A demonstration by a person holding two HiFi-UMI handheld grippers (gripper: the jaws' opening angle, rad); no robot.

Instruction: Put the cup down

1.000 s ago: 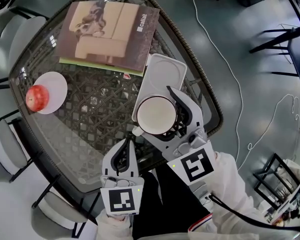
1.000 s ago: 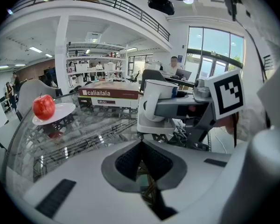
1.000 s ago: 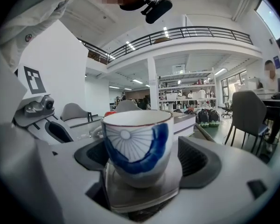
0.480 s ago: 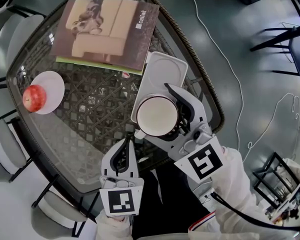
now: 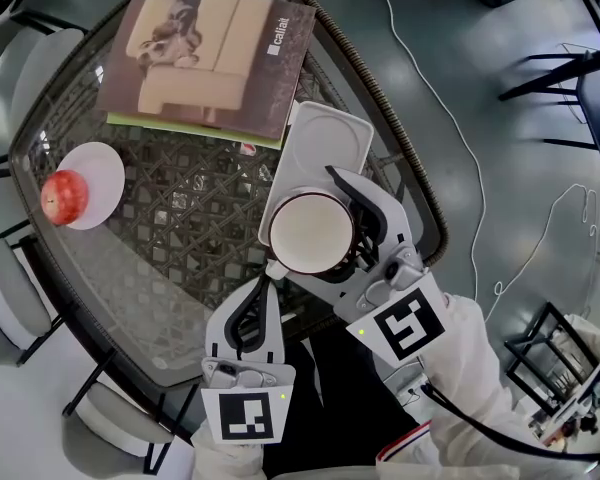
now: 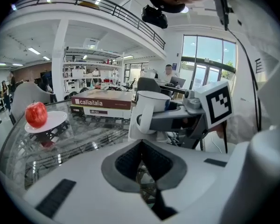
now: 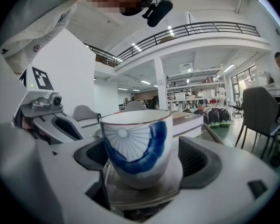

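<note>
Right gripper (image 7: 142,157) fingers clamp cup (image 5: 312,232); left gripper (image 6: 141,160) fingers together; book (image 6: 101,101) reads "caliaitalia".

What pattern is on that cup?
The cup is white with a broad blue curved band and a fine-lined sunburst; best seen in the right gripper view.

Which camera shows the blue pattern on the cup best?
The right gripper view: the cup sits close between the fingers, blue pattern facing the lens. The head view shows only its rim and inside; the left gripper view, its plain handle side.

Cup (image 5: 312,233) above tray (image 5: 330,138), book (image 5: 205,58) behind, apple (image 5: 62,196) on plate (image 5: 105,163) left.
</note>
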